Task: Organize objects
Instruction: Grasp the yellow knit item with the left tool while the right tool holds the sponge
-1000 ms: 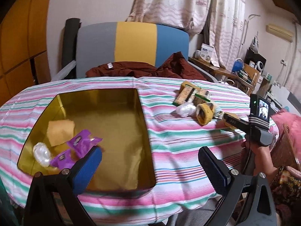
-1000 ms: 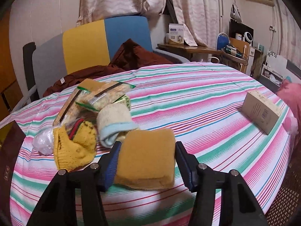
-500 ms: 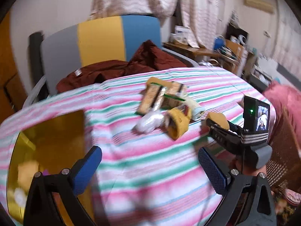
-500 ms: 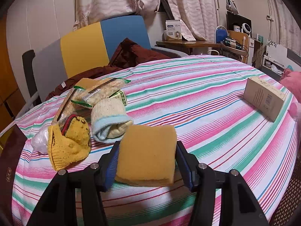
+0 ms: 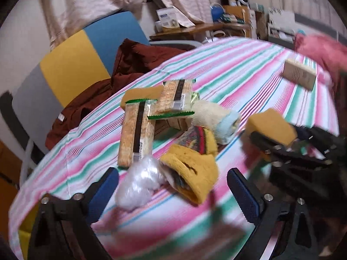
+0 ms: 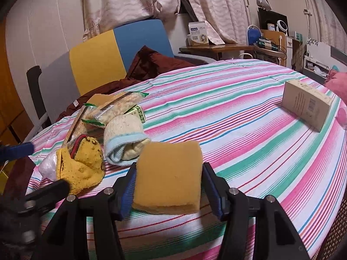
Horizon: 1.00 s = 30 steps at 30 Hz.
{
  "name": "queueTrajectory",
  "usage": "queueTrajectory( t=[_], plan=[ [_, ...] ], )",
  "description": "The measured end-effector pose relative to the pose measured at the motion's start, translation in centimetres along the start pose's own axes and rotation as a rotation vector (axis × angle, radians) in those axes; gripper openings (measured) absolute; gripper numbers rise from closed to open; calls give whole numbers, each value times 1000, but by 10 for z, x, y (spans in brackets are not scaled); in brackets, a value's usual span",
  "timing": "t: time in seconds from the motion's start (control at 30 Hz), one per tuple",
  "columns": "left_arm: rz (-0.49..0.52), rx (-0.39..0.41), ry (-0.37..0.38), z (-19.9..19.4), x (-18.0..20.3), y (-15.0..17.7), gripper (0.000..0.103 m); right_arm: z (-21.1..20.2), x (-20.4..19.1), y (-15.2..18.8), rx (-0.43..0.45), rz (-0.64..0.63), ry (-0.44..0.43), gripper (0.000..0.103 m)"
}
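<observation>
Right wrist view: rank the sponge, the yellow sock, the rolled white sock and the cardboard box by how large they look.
1. Sponge, largest, though it sits closest to the camera.
2. Yellow sock.
3. Cardboard box and rolled white sock look about alike; the box lies farther off, so I would not rank them.

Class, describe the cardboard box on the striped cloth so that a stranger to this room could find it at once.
Start from the striped cloth that covers the table. Most things lie heaped on one side of it: cracker packs, socks and a sponge. The box stands alone on the opposite side, near the cloth's edge; it is the only plain beige, hard-edged carton, touching nothing else.
</observation>
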<state>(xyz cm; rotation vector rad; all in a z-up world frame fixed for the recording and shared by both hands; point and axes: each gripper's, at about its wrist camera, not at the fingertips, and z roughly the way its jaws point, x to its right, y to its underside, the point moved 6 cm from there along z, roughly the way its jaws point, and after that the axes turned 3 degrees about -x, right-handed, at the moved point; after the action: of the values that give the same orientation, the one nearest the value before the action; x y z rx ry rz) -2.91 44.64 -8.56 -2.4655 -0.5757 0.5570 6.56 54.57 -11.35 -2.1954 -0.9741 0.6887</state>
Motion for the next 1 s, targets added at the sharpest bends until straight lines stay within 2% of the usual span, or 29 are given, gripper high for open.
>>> queueTrajectory(
  t=[0.13, 0.23, 0.33, 0.4, 0.43, 0.53, 0.6, 0.77, 1.0],
  plan=[
    [53, -35, 18, 20, 8, -2, 93, 0, 0, 1, -3, 1, 1, 58],
    [61, -15, 1, 23, 11, -3, 86, 1, 0, 1, -3, 2, 1, 58],
    [34, -3, -4, 18, 9, -3, 70, 1, 0, 1, -4, 5, -2, 58],
    [0, 9, -2, 10, 5, -3, 46, 1, 0, 1, -7, 2, 2, 58],
    [-28, 19, 4, 5, 2, -2, 40, 1, 0, 1, -7, 0, 6, 58],
    [-155, 26, 51, -5, -9, 2, 37, 1, -1, 1, -7, -4, 12, 58],
    [-206, 23, 55, -8, -14, 8, 35, 1, -1, 1, -6, -4, 12, 58],
    [-234, 33, 63, -28, -9, 28, 33, 1, -2, 2, -5, -7, 17, 58],
    [-389, 15, 97, -55, -5, 78, 33, 0, -1, 2, -4, -9, 20, 58]
  ],
)
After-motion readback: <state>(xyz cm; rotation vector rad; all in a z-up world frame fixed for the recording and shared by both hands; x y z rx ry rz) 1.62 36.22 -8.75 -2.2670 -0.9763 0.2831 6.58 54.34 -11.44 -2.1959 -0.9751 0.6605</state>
